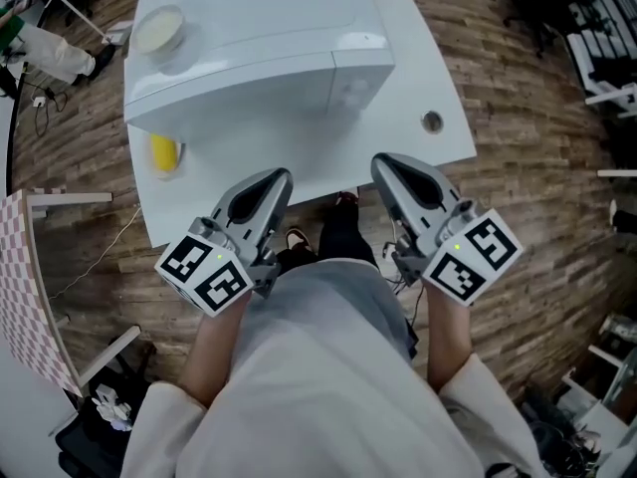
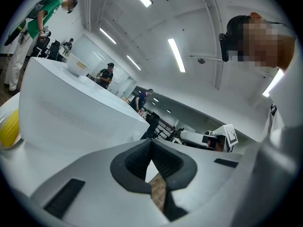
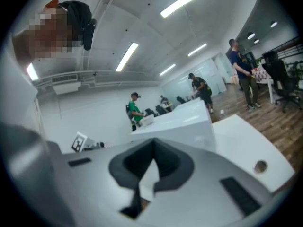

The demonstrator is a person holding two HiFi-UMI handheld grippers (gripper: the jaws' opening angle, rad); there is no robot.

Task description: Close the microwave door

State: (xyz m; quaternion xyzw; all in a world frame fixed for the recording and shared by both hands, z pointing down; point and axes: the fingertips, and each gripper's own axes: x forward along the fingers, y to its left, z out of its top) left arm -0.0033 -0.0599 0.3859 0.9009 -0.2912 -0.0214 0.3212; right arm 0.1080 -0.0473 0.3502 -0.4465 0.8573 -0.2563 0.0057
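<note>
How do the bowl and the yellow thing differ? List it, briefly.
Colour: the bowl is white, the yellow thing bright yellow.
Place: the bowl sits on top of the microwave; the yellow thing sits lower, on the table by it.
Shared: both are small and at the left.

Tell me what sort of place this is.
Probably an open-plan office or lab workroom rather than a kitchen. The microwave sits on a white desk, office chairs stand on a wood-look floor, and long strip lights run above other people at desks.
</note>
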